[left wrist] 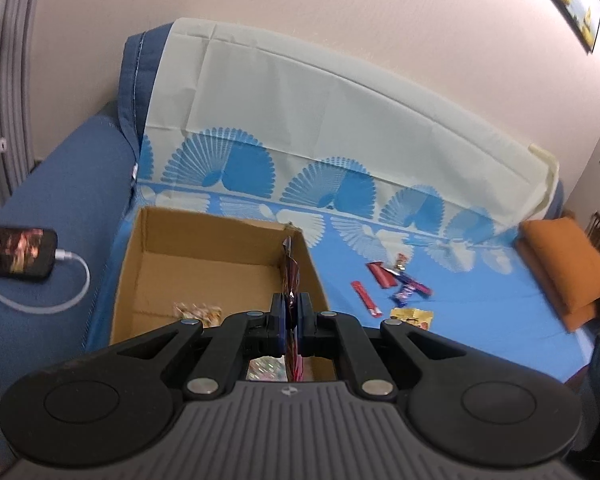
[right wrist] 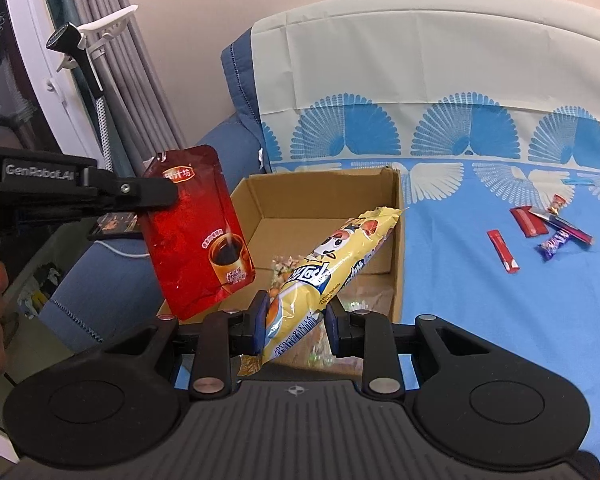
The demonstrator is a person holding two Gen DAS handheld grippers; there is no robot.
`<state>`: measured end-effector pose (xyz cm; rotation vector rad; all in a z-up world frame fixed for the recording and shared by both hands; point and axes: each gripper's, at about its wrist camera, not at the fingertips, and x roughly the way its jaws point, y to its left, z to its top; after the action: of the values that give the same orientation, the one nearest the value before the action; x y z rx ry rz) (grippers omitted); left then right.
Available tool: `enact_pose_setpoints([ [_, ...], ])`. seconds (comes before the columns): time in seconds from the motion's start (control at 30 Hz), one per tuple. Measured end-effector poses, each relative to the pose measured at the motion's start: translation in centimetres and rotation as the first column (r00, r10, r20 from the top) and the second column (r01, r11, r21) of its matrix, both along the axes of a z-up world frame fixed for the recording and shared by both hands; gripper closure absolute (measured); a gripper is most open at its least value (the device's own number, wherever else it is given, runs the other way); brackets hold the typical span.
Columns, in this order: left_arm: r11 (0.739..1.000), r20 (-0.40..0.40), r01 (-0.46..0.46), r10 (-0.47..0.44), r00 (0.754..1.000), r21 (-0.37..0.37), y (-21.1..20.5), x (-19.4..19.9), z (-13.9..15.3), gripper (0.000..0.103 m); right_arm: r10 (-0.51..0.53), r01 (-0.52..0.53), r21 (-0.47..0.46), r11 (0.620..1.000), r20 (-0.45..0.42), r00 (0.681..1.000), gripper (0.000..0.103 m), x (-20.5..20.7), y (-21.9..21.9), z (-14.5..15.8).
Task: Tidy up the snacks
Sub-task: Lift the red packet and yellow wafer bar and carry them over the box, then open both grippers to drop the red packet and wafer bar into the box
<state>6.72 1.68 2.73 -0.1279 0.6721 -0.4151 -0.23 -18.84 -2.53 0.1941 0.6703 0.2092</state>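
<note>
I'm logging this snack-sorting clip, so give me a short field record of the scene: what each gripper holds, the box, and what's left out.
left gripper: shut on red pouch, held above the box
right gripper: shut on yellow snack bag, over the box
cardboard box: open, a few small wrapped snacks at the bottom
left out: red sticks and purple bars on the blue sheet
phone: on the sofa arm, charging

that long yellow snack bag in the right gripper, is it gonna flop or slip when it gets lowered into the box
The long yellow plastic snack bag probably stays fairly stiff: it juts forward from the right gripper without drooping. It looks puffy, so likely light. Its glossy film may slide, since only the bottom end is pinched above the brown cardboard box.
</note>
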Motion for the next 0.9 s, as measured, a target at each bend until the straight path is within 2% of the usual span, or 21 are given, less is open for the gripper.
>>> enact_pose_setpoints([
  [0.2,0.998,-0.008,-0.008,0.009,1.0,0.061,-1.4,3.5,-1.0,0.098,0.005,-0.005,-0.003,1.0,-0.005,1.0,0.072,3.1,0.1,-0.8],
  [0.47,0.993,-0.063,-0.02,0.028,0.998,0.118,-2.2,7.7,-3.7,0.098,0.02,-0.02,-0.003,1.0,-0.017,1.0,0.071,7.5,0.4,-2.1],
  [0.9,0.99,-0.127,0.007,0.011,0.992,0.142,-3.9,11.9,-7.4,0.098,0.023,-0.024,-0.011,1.0,-0.073,0.997,0.071,11.3,0.4,-5.0],
])
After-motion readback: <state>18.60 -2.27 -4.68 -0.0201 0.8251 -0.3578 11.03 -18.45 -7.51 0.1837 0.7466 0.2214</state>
